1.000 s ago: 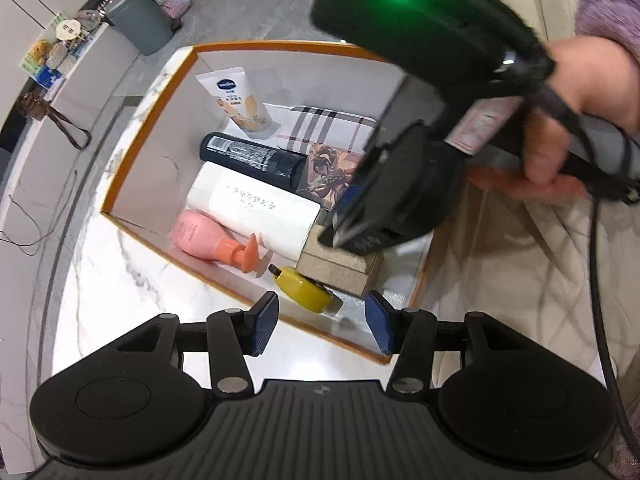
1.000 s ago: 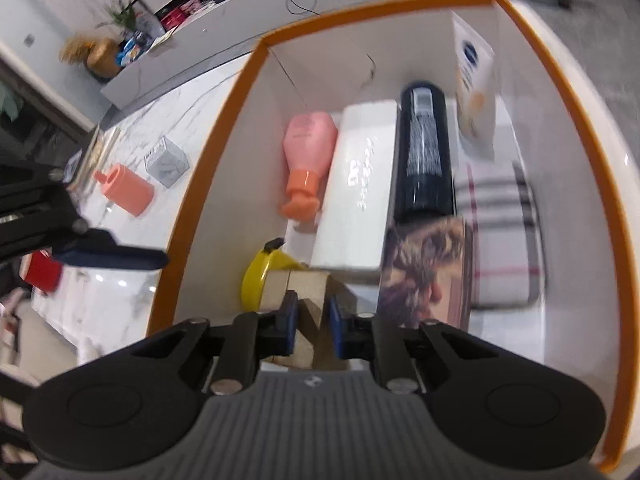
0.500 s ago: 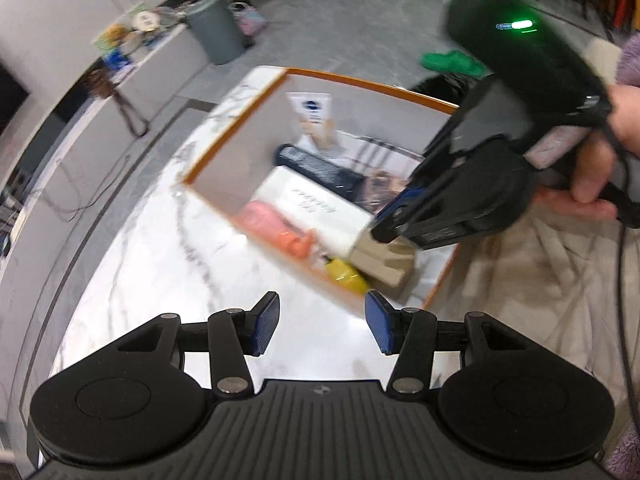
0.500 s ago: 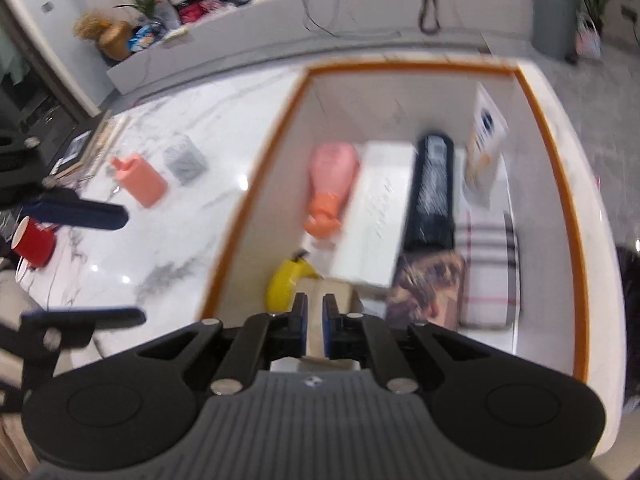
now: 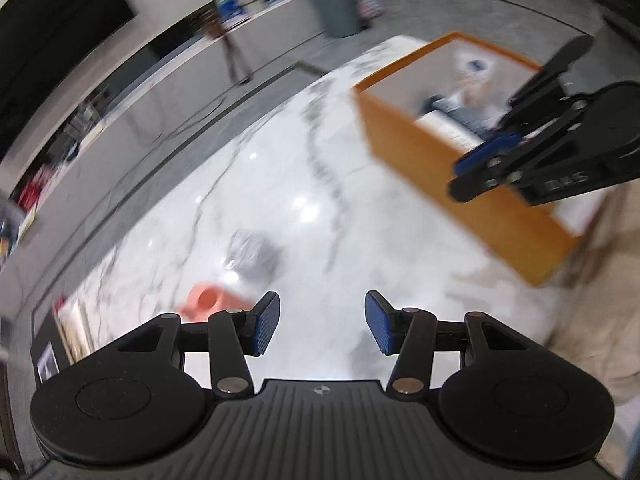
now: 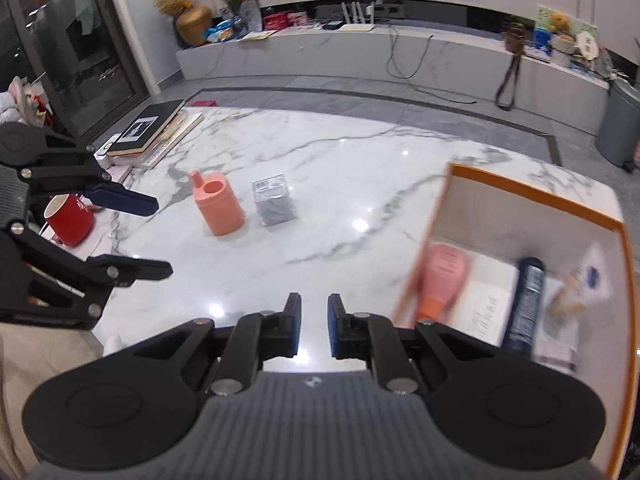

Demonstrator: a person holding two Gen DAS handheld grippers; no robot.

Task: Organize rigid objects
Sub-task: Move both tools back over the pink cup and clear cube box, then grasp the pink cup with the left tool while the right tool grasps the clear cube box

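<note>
An orange-rimmed white box [image 6: 532, 196] stands at the right end of the marble table; it also shows in the left wrist view [image 5: 472, 196]. Inside lie a pink bottle [image 6: 442, 276], a white box [image 6: 486, 304], a black tube [image 6: 526, 304] and a white tube [image 6: 588, 280]. On the table stand a coral cup with a spout [image 6: 218, 208] and a grey cube [image 6: 274, 200], both blurred in the left wrist view: the cup [image 5: 204, 298], the cube [image 5: 252, 254]. My left gripper [image 5: 322, 326] is open and empty above the table near the cup. My right gripper [image 6: 314, 330] is nearly closed, a small gap, holding nothing.
A red mug [image 6: 70, 218] and a stack of books [image 6: 154, 128] sit at the table's left end. A long low counter [image 6: 400, 56] with clutter runs behind, and a grey bin [image 6: 618, 120] stands on the floor at the right.
Both grippers have pulled back from the box and swung left over the open table. The right gripper has left the wooden block in the box.
</note>
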